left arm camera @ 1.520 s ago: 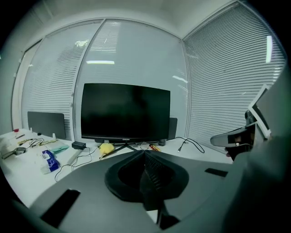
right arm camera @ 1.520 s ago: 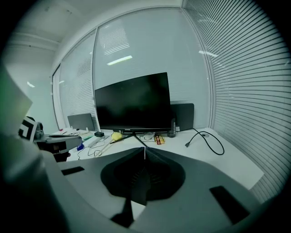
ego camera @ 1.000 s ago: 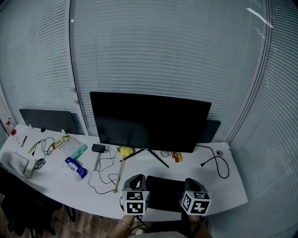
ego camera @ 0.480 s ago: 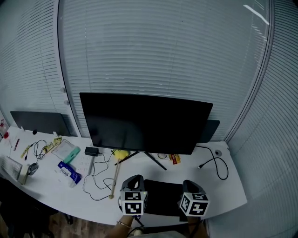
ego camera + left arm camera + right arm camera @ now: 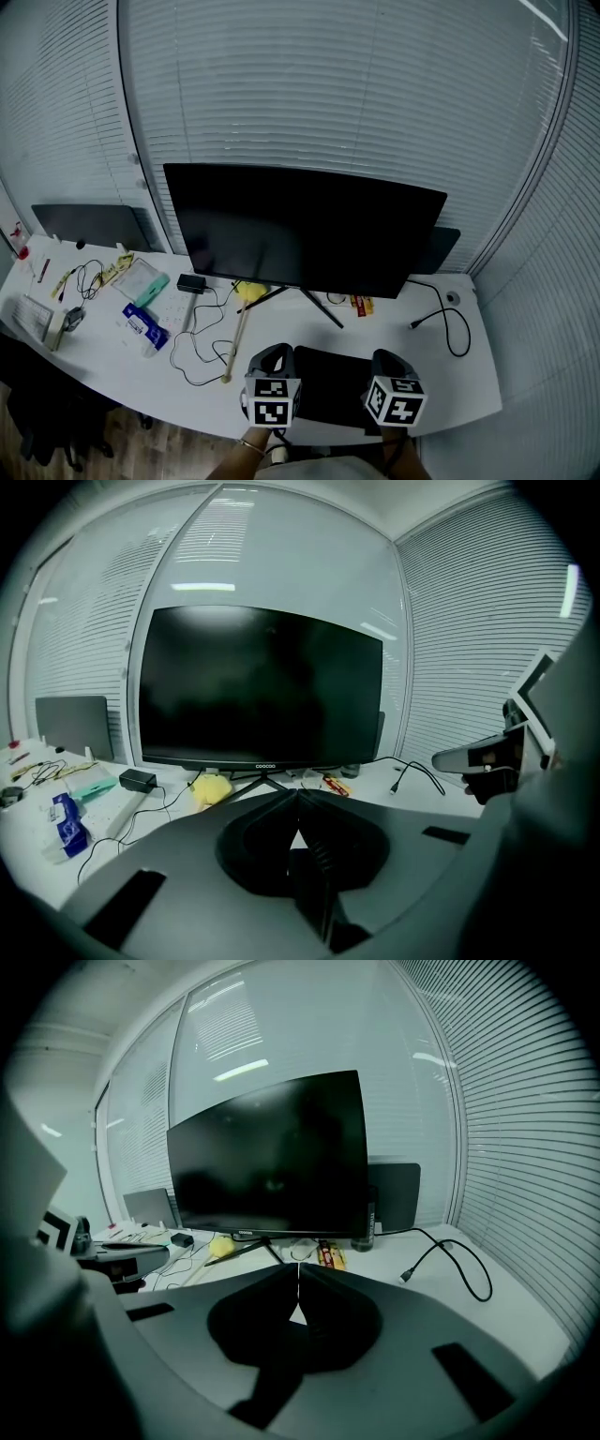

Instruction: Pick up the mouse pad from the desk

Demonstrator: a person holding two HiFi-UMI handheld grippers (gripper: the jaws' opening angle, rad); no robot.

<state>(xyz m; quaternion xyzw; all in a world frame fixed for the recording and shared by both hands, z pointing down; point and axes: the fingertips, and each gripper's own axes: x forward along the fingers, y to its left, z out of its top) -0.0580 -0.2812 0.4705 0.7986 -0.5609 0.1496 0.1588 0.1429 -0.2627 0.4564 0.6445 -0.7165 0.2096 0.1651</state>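
The mouse pad [image 5: 333,386] lies between the left tool [image 5: 271,357] and right tool [image 5: 388,358], equally near; both are shut, empty.

My pictures look dim and bluish. Long ceiling lights glare on the glass wall with white blinds [image 5: 281,555]. Straight lines bend at the edges, and corners go black in both gripper views.

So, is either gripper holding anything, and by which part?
Nothing is held. Left gripper and right gripper are shut and empty; the flat black mouse pad lies on the white desk.
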